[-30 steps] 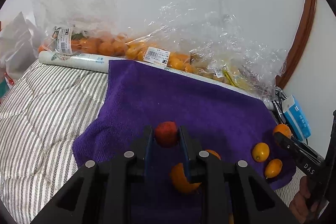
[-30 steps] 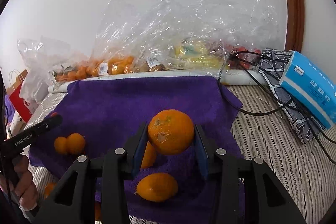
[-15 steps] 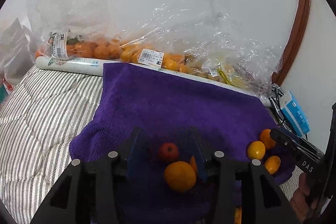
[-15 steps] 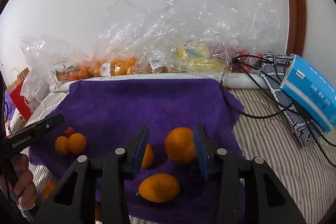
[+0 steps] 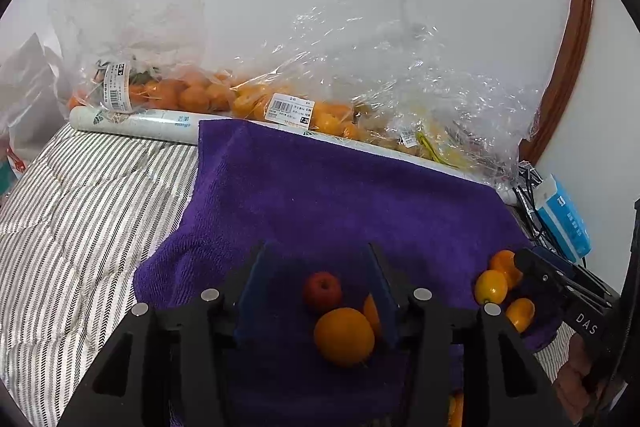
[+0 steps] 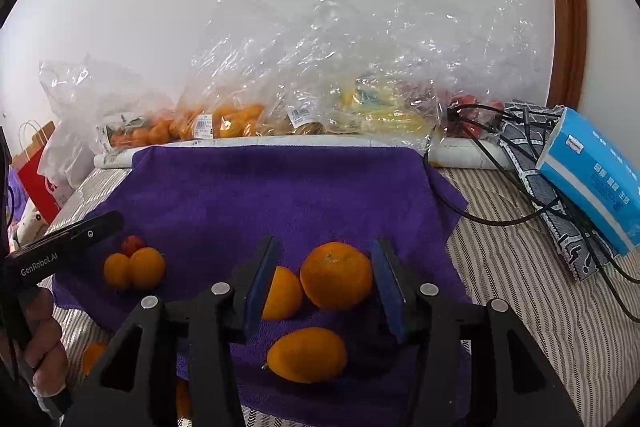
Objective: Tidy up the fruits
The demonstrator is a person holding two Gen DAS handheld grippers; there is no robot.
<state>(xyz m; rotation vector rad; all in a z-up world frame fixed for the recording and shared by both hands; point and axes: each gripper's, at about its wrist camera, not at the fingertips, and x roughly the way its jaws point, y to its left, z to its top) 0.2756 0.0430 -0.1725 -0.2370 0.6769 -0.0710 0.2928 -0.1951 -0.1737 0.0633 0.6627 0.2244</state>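
- Resting on the purple terry towel (image 5: 344, 195), a small red apple-like fruit (image 5: 322, 290) sits between the spread blue pads of the left gripper (image 5: 316, 291), touching neither; this tong is released and holds nothing.
- Just in front of it lie a round orange citrus (image 5: 344, 335) and a second orange fruit (image 5: 371, 313), mostly hidden behind the pad.
- In the right wrist view, the right gripper (image 6: 324, 279) likewise stands released around a large dimpled orange (image 6: 336, 281) lying on the towel; whether a pad brushes it I cannot tell.
- Beside that orange are a half-hidden orange fruit (image 6: 282, 293) and an oval orange fruit (image 6: 307, 354) nearer the camera.
- Judged from the two clusters, the step in hand looks like setting fruit down in groups, with both placements made.
- The next move likely calls for backing each tong straight out without nudging the round fruit, which could roll on the soft cloth, then fetching more from the clear plastic bags of oranges (image 6: 224, 119) along the wall.
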